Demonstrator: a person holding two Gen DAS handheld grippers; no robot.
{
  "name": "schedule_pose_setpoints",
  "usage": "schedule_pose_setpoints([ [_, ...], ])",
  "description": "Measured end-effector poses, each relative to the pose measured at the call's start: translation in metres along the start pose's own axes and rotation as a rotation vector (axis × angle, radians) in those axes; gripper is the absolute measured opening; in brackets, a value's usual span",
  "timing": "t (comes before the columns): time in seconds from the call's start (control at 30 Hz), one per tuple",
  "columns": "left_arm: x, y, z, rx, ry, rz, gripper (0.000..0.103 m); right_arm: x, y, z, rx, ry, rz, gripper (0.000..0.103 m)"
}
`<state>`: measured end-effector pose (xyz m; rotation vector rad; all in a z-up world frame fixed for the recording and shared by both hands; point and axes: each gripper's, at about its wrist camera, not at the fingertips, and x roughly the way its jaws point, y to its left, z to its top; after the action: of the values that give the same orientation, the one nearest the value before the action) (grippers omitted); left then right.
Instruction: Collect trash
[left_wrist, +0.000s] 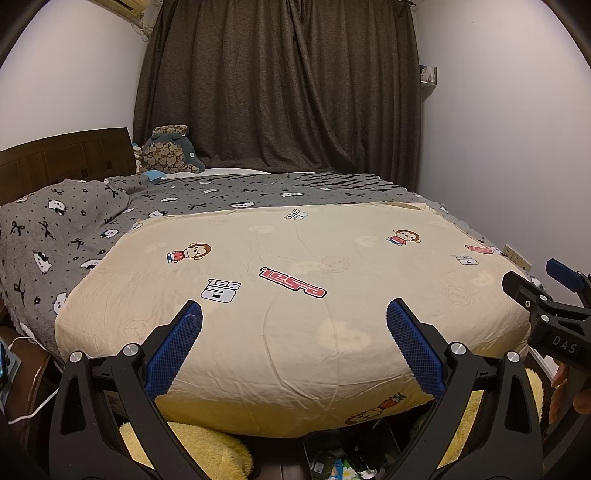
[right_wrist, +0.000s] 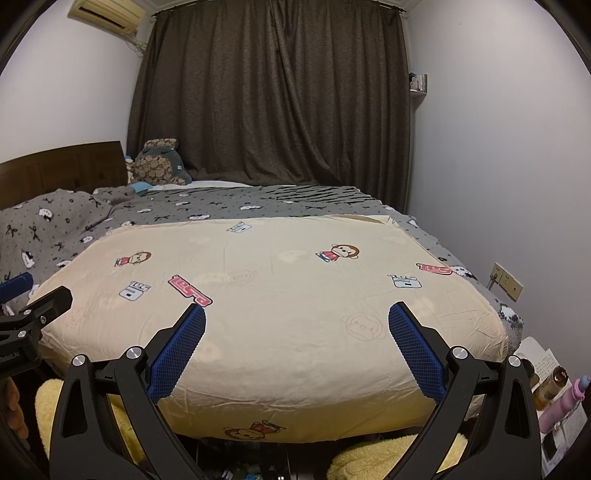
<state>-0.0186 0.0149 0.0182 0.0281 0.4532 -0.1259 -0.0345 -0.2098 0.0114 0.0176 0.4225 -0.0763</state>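
My left gripper (left_wrist: 294, 314) is open and empty, held above the near end of a bed with a cream monkey-print quilt (left_wrist: 295, 258). My right gripper (right_wrist: 296, 315) is open and empty over the same quilt (right_wrist: 280, 280). Each gripper shows at the edge of the other's view: the right one (left_wrist: 546, 306) at the right, the left one (right_wrist: 29, 310) at the left. Small wrappers or packets (left_wrist: 332, 465) lie on the floor below the bed's foot, partly hidden; what they are I cannot tell.
A grey patterned blanket (left_wrist: 74, 229) covers the bed's far and left part. Plush toys (left_wrist: 170, 155) sit by the wooden headboard (left_wrist: 55, 155). Dark curtains (left_wrist: 277, 85) hang behind. A yellow fluffy blanket (left_wrist: 207, 446) hangs below the quilt. Bottles (right_wrist: 561, 398) stand at the right.
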Motion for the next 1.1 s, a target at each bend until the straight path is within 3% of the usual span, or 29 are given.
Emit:
schedule_pose_setpoints([
  [0.3, -0.0006, -0.0016, -0.0001, -0.003, -0.001, 0.005, 0.095, -0.0009, 0.0002, -0.0005, 0.002, 0.002, -0.001, 0.099],
  [0.47, -0.001, -0.0023, 0.0018, -0.007, -0.003, 0.057, 0.095, -0.0007, -0.0001, -0.0004, 0.002, 0.002, -0.002, 0.099],
  [1.1, -0.0013, -0.0012, 0.0037, -0.018, -0.014, 0.073, 0.095, 0.002, 0.0022, -0.0008, 0.002, 0.012, -0.006, 0.099],
])
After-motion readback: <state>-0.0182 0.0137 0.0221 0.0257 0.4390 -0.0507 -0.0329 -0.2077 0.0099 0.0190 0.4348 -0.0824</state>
